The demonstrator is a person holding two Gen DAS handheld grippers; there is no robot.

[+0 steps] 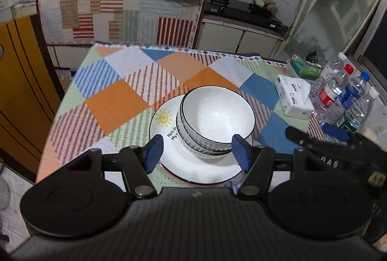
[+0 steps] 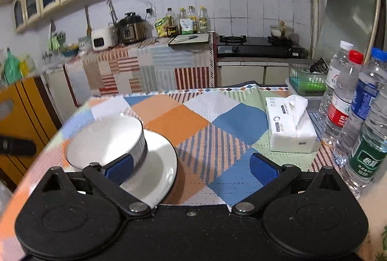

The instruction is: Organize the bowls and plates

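Stacking looks done: ribbed bowls (image 1: 215, 120) nested on sun-print plate (image 1: 193, 164), beyond the left gripper (image 1: 197, 152) fingers. Right gripper (image 2: 192, 166) spread wide; both empty.

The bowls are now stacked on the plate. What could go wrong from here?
1. The bowls sit off-centre on the plate, toward one rim, so lifting the plate could tip them.
2. The plate lies near the table edge; a nudge might push it off.
3. The open right tongs are close to the bottles.
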